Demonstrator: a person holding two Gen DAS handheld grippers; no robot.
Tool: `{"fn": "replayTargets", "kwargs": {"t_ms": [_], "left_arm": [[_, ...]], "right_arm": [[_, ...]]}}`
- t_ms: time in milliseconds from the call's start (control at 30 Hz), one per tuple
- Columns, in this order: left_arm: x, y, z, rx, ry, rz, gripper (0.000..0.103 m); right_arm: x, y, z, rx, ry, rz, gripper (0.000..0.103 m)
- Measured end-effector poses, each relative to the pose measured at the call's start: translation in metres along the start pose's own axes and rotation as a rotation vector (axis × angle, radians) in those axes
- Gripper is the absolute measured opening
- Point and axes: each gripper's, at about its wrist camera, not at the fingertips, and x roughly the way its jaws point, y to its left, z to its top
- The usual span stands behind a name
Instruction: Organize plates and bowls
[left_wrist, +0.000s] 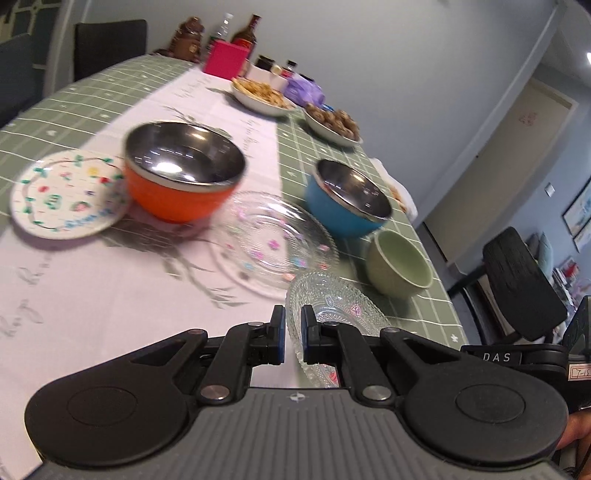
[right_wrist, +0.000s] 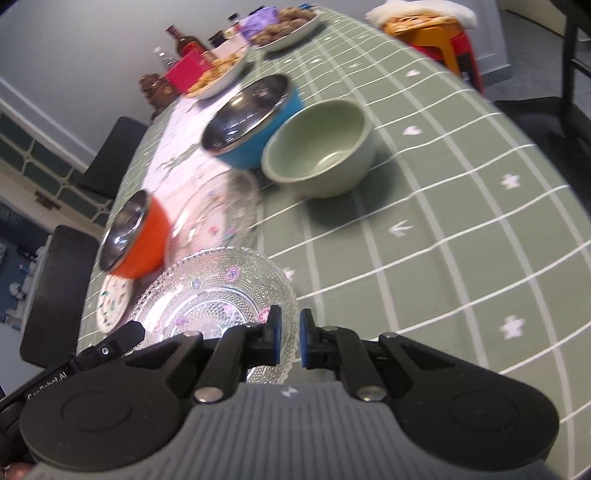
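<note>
Green tablecloth (right_wrist: 461, 206), claws (left_wrist: 293, 334) pinching glass dish (right_wrist: 207, 295) rim

A small beaded glass dish (right_wrist: 218, 295) with tiny pink and purple flower prints is pinched at its rim on two sides, tilted and lifted off the surface. Taking the orange steel-lined bowl (left_wrist: 183, 173) as landmark: a white floral plate (left_wrist: 64, 195) lies flat touching its left side, a clear flowered glass plate (left_wrist: 273, 240) lies flat just to its right, a blue steel-lined bowl (left_wrist: 349, 201) stands upright further right, and a pale green bowl (left_wrist: 399, 264) sits just beyond the blue one.
</note>
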Motion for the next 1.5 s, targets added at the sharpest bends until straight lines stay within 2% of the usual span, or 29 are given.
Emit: {"fn": "replayTargets", "kwargs": {"t_ms": [133,300,533,800,1033,1233,1500], "left_arm": [[-0.019,0.026,0.000,-0.016,-0.022,0.057,0.008],[-0.030,0.060,-0.001,-0.080,-0.013,0.131,0.008],[-0.044,0.094,-0.009,-0.140,-0.025,0.168,0.009],[-0.040,0.101,-0.016,-0.146,-0.005,0.199,0.010],[-0.039,0.096,-0.019,-0.106,-0.009,0.233,0.012],[-0.031,0.095,-0.024,-0.090,0.030,0.283,0.016],[-0.031,0.096,-0.025,-0.096,0.023,0.261,0.018]], "right_arm": [[0.015,0.021,-0.017,-0.011,0.036,0.066,0.007],[0.032,0.045,-0.035,-0.028,0.074,0.124,0.005],[0.043,0.069,-0.049,-0.078,0.091,0.161,0.005],[0.052,0.074,-0.056,-0.103,0.110,0.149,0.005],[0.055,0.073,-0.058,-0.108,0.123,0.151,0.005],[0.059,0.074,-0.060,-0.112,0.143,0.152,0.005],[0.058,0.073,-0.061,-0.114,0.143,0.159,0.012]]}}
